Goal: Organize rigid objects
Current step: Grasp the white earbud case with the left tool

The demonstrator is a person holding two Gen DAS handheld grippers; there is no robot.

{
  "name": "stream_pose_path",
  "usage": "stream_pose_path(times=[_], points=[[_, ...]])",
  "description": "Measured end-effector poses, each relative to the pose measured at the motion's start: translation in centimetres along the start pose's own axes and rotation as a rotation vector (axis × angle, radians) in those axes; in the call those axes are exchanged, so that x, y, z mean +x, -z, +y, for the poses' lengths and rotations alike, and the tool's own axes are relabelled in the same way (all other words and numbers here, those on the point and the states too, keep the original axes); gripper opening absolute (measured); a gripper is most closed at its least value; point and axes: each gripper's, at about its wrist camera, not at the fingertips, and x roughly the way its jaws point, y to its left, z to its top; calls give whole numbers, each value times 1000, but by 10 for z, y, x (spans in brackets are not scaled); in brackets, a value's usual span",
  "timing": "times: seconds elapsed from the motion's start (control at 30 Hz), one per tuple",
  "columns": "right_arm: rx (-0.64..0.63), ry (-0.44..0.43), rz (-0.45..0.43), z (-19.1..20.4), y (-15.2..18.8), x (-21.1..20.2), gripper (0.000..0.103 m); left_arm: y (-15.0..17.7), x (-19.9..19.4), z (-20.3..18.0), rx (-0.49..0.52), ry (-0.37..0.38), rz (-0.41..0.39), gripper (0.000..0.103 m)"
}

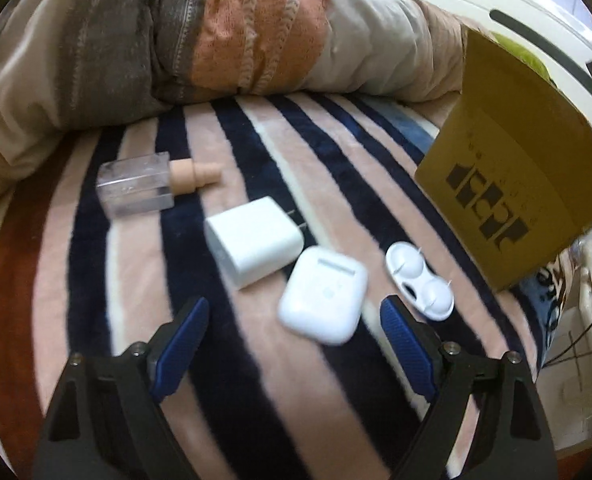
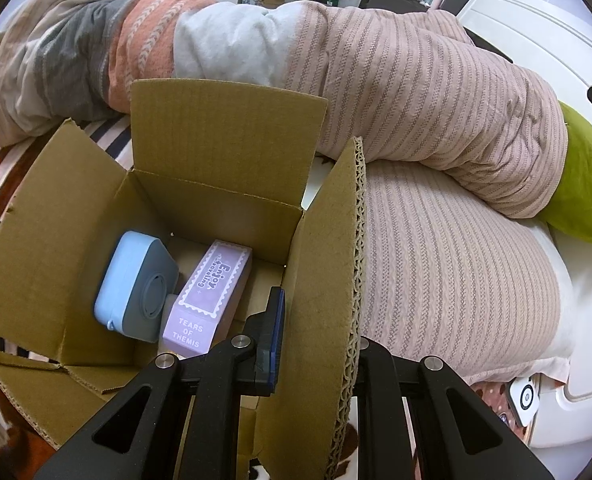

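Observation:
In the left wrist view my left gripper (image 1: 294,322) is open and empty, low over a striped blanket (image 1: 256,380). A white earbud case (image 1: 323,295) lies just ahead, between the fingertips. Beyond it lie a white charger plug (image 1: 254,240), a white contact lens case (image 1: 419,280) and a clear bottle with a peach pump (image 1: 144,186). The cardboard box (image 1: 515,168) stands at the right. In the right wrist view my right gripper (image 2: 315,332) is shut on the box's right flap (image 2: 331,280). Inside the box lie a blue-grey case (image 2: 136,286) and a purple carton (image 2: 210,294).
A rolled quilt in grey, orange and pink (image 2: 335,92) runs along the far side of the bed. A green cushion (image 2: 583,184) and a white plastic unit (image 2: 535,40) sit to the right. A phone (image 2: 525,398) lies at the lower right.

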Motion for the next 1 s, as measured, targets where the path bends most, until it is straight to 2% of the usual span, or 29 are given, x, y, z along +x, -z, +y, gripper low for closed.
stream_pose_path(times=[0.07, 0.13, 0.2, 0.23, 0.43, 0.6, 0.8, 0.9, 1.0], points=[[-1, 0, 1, 0, 0, 0, 11, -5, 8, -6, 9, -5, 6, 64], [-2, 0, 2, 0, 0, 0, 11, -8, 13, -11, 18, -8, 5, 57], [-2, 0, 1, 0, -1, 0, 11, -9, 16, -15, 24, 10, 6, 44], [-1, -1, 0, 0, -1, 1, 11, -9, 17, -16, 27, 15, 7, 41], [-1, -1, 1, 0, -1, 1, 11, -9, 14, -27, 61, -15, -9, 40], [0, -3, -4, 1, 0, 0, 11, -9, -11, -35, 122, -34, -49, 40], [1, -10, -8, 0, 1, 0, 11, -18, -60, -43, 126, -5, -142, 40], [-1, -11, -10, 0, 1, -1, 11, -37, -85, -61, 154, 2, -201, 40], [-1, -12, -11, 0, 1, -1, 11, -56, -106, -81, 169, 44, -250, 40]])
